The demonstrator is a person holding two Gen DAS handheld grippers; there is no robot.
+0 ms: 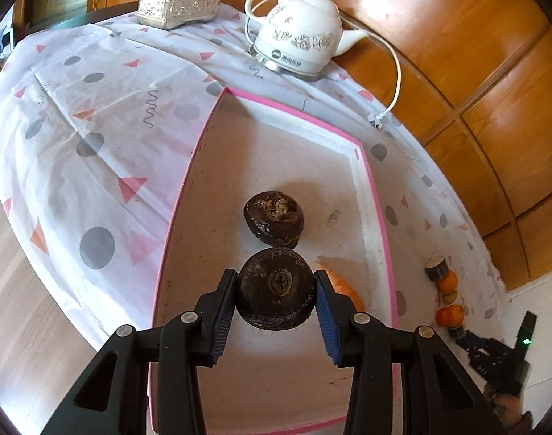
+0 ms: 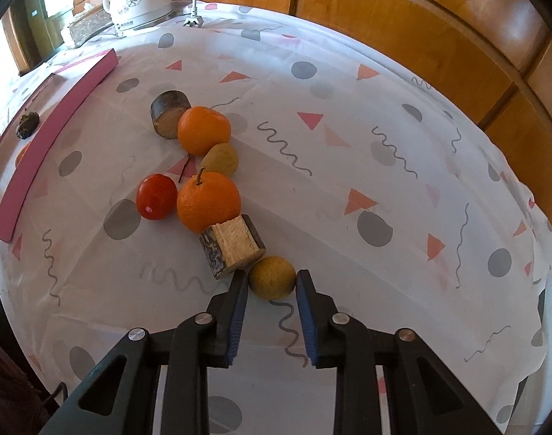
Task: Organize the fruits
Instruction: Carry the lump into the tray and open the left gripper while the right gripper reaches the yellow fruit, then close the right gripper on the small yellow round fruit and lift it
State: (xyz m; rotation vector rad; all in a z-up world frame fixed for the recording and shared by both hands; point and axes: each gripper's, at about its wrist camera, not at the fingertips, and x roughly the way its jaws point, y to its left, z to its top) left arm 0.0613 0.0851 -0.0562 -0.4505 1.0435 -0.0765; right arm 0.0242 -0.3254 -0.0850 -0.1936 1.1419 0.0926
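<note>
I'm gripping a dark brown flattened round fruit (image 1: 276,288) in my left gripper (image 1: 276,286) over the pink-rimmed box (image 1: 379,217) — released carelessly it could roll — while my open right gripper (image 2: 272,282) is straddling a small yellow-green round fruit (image 2: 272,277), risking nudging the cut wooden block (image 2: 232,248).

Two water chestnuts (image 1: 276,253) lie inside the tray (image 1: 377,217), one behind the other; beside the tray, on the tablecloth (image 2: 348,145), a fruit row (image 2: 207,166) runs diagonally — kettle (image 1: 297,40) at the far edge.

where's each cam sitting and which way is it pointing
Left wrist: on the left gripper, looking down into the pink-edged tray; its jaws flank a dark water chestnut.
Right wrist: on the right gripper, facing fruit on the tablecloth; its jaws straddle a yellow-green fruit.
Shared: white kettle, tray, oranges.
</note>
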